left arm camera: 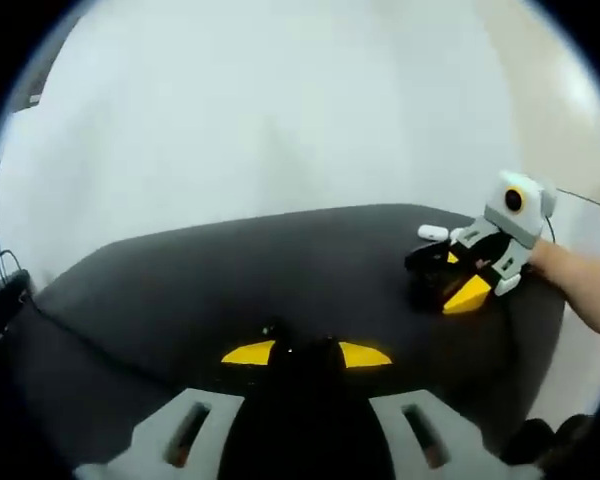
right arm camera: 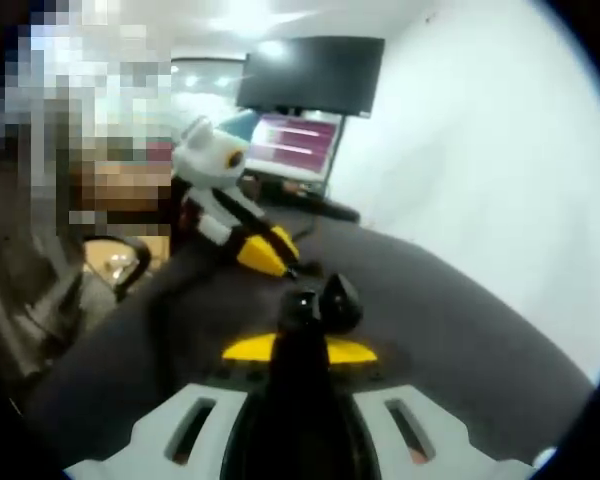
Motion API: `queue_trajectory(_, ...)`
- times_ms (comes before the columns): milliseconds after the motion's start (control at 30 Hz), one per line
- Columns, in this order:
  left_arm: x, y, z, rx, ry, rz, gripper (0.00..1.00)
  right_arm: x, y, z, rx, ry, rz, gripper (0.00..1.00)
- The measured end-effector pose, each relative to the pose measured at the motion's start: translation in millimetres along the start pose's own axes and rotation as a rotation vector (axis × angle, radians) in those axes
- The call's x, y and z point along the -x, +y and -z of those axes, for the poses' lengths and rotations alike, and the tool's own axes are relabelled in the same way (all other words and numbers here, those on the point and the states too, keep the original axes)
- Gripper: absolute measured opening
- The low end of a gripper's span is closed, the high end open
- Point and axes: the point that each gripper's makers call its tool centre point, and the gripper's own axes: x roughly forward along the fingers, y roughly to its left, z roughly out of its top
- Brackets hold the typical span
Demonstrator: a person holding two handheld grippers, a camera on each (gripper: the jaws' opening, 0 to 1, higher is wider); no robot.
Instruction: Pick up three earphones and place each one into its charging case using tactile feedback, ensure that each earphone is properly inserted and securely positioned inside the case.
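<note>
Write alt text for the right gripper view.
The right tool, yellow-tipped, points along a dark tabletop at a small black charging case with its lid up. The left tool rests on the table behind it, with a lit monitor against a white wall beyond.

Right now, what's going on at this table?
A person holds a gripper in each hand over a dark table. The right tool is down on the table by a small white case or earphone. In the right gripper view its jaws sit together at a small black open case. The left tool looks shut, apparently holding nothing.
</note>
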Motion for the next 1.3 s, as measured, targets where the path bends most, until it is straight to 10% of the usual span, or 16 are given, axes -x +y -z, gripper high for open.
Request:
queue_trajectory(467,17,-1.5,-1.3,-0.073,-0.042,0.005,0.09,0,1,-0.6,0.001,-0.001,-0.001,0.18)
queue_trajectory(867,28,-32.5,-75.2,-0.647,-0.027,0.184,0.09,-1,0,-0.2,-0.004,0.000,-0.001,0.18)
queue_trajectory(1000,23,-65.3,-79.3,-0.663,-0.001,0.330,0.09,-1,0,-0.1,-0.003,0.000,-0.001,0.18)
queue_trajectory(1300,-3,-76.8,-66.3,-0.981,0.118,0.356,0.09,-1,0,-0.1,-0.002,-0.001,-0.002,0.18)
